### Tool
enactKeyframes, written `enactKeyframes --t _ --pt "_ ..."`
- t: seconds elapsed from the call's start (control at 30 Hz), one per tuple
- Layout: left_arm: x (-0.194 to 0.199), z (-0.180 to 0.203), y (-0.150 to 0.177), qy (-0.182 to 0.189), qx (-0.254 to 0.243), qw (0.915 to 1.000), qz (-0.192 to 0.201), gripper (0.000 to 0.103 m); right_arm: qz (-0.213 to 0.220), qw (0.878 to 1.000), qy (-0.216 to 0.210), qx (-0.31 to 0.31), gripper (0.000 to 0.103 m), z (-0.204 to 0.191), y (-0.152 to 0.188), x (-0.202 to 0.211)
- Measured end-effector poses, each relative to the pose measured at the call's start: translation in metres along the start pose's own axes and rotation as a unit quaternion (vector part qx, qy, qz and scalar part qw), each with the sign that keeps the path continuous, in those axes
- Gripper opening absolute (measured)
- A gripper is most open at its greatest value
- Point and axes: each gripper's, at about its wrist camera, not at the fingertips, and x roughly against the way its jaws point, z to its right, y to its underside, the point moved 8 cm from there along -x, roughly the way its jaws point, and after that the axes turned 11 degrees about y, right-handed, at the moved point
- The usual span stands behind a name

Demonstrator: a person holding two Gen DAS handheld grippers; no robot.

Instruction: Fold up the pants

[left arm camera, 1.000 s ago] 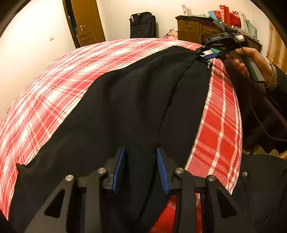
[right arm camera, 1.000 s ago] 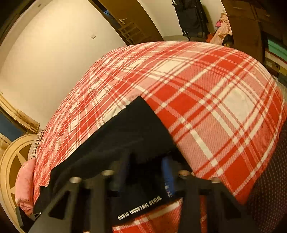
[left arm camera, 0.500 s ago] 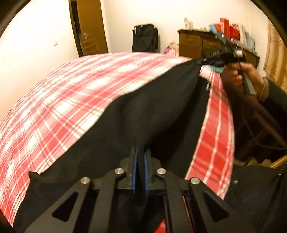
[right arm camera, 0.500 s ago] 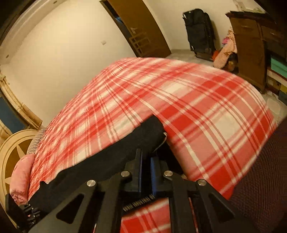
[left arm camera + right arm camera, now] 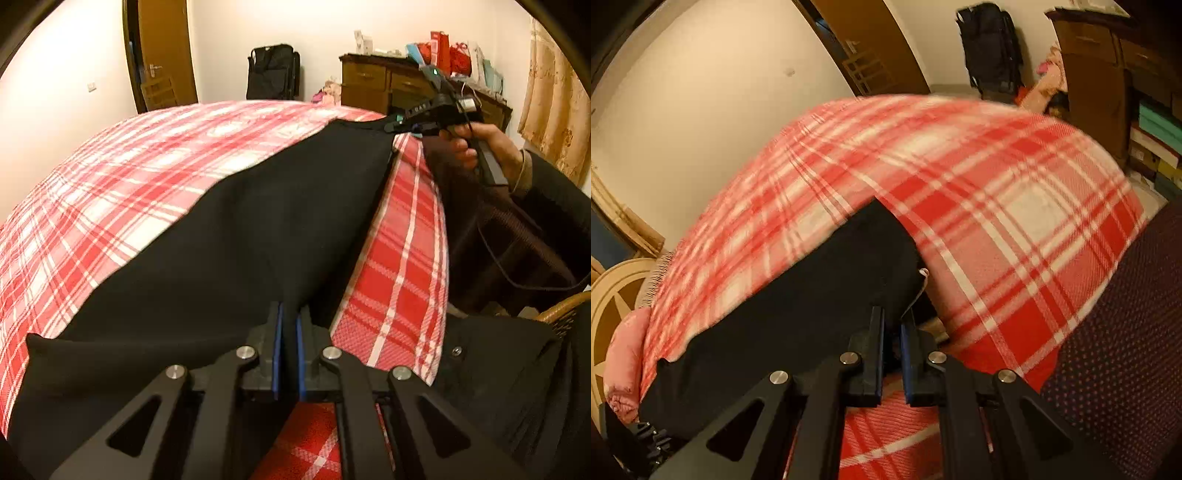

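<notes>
Black pants [image 5: 236, 236] lie stretched along the near side of a bed with a red and white plaid blanket [image 5: 122, 177]. My left gripper [image 5: 287, 325] is shut on the near edge of the pants and lifts the cloth off the bed. My right gripper [image 5: 397, 125] is seen in the left wrist view at the far end of the pants, held in a hand. In the right wrist view the right gripper [image 5: 892, 328] is shut on the pants' waist end [image 5: 820, 295], raised above the blanket [image 5: 997, 206].
A wooden dresser [image 5: 391, 88] with bags on top stands past the bed's far end. A black suitcase [image 5: 273, 72] and a brown door [image 5: 162, 55] are at the back wall. A pink pillow [image 5: 622, 354] lies at the bed's left end. A dark dotted cloth [image 5: 1126, 332] hangs at the right.
Both grippers went from open to shut on the pants. They have lifted the near edge of the pants up off the blanket.
</notes>
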Motion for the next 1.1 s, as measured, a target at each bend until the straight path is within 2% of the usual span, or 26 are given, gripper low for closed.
enactKeyframes --t 0.07,0.17,0.23,0.27,0.3,0.37,0.4,0.43,0.5,0.57,0.67,0.7,0.8,0.87,0.9,0.97,1.0,1.03,1.1 --pt "0.003 0.002 0.003 0.002 -0.003 1.0000 -0.001 0.007 -0.019 1.000 0.007 0.003 0.008 0.002 0.006 -0.011" --pt "-0.007 0.000 0.012 0.004 0.000 0.9999 -0.014 0.007 -0.007 1.000 0.022 0.014 0.010 -0.001 0.000 0.000" --pt "-0.017 -0.004 0.018 -0.005 0.004 0.9997 -0.024 0.008 -0.006 0.998 0.060 0.016 0.032 0.003 -0.001 0.005" --pt "-0.020 -0.003 0.020 -0.003 0.006 0.9996 -0.027 0.009 0.002 0.996 0.089 0.019 0.056 0.008 -0.003 0.009" --pt "-0.021 -0.002 0.021 -0.005 0.004 0.9996 -0.026 0.011 0.010 0.995 0.098 0.019 0.062 0.010 -0.005 0.013" --pt "-0.018 0.000 0.020 -0.015 -0.002 0.9996 -0.023 0.017 0.028 0.993 0.111 0.020 0.062 0.008 -0.008 0.024" --pt "-0.015 0.001 0.020 -0.014 -0.002 0.9997 -0.021 0.025 0.038 0.993 0.112 0.026 0.062 0.001 -0.010 0.030" --pt "-0.010 0.002 0.020 -0.011 -0.001 0.9998 -0.017 0.030 0.045 0.994 0.096 0.034 0.062 -0.011 -0.010 0.035" --pt "0.004 0.002 0.020 -0.022 -0.004 0.9998 -0.002 0.049 0.047 0.995 0.045 0.072 0.062 -0.054 -0.004 0.042" --pt "0.026 -0.001 0.024 -0.038 -0.008 0.9991 0.018 0.051 0.044 0.990 0.004 0.132 0.062 -0.103 0.012 0.047" --pt "0.051 -0.021 0.035 -0.076 0.012 0.9966 0.032 0.053 0.027 0.968 -0.083 0.237 0.062 -0.191 0.055 0.054" --pt "0.058 -0.031 0.042 -0.091 0.024 0.9950 0.033 0.053 0.015 0.955 -0.116 0.272 0.062 -0.222 0.075 0.057" --pt "0.081 -0.063 0.072 -0.129 0.073 0.9884 0.030 0.053 -0.002 0.923 -0.176 0.341 0.062 -0.285 0.126 0.062" --pt "0.093 -0.079 0.092 -0.143 0.106 0.9837 0.029 0.053 -0.015 0.904 -0.184 0.386 0.062 -0.316 0.159 0.058" --pt "0.096 -0.081 0.100 -0.143 0.114 0.9827 0.027 0.053 -0.022 0.898 -0.183 0.400 0.062 -0.322 0.171 0.054" --pt "0.094 -0.084 0.117 -0.146 0.121 0.9818 0.015 0.053 -0.060 0.883 -0.162 0.436 0.062 -0.331 0.198 0.037" --pt "0.088 -0.085 0.127 -0.145 0.126 0.9814 -0.001 0.053 -0.067 0.879 -0.147 0.449 0.062 -0.331 0.206 0.030" --pt "0.084 -0.084 0.133 -0.145 0.131 0.9808 -0.005 0.053 -0.057 0.877 -0.146 0.454 0.062 -0.332 0.207 0.032" --pt "0.084 -0.083 0.134 -0.140 0.137 0.9805 0.014 0.054 -0.071 0.872 -0.171 0.452 0.062 -0.336 0.202 0.038"
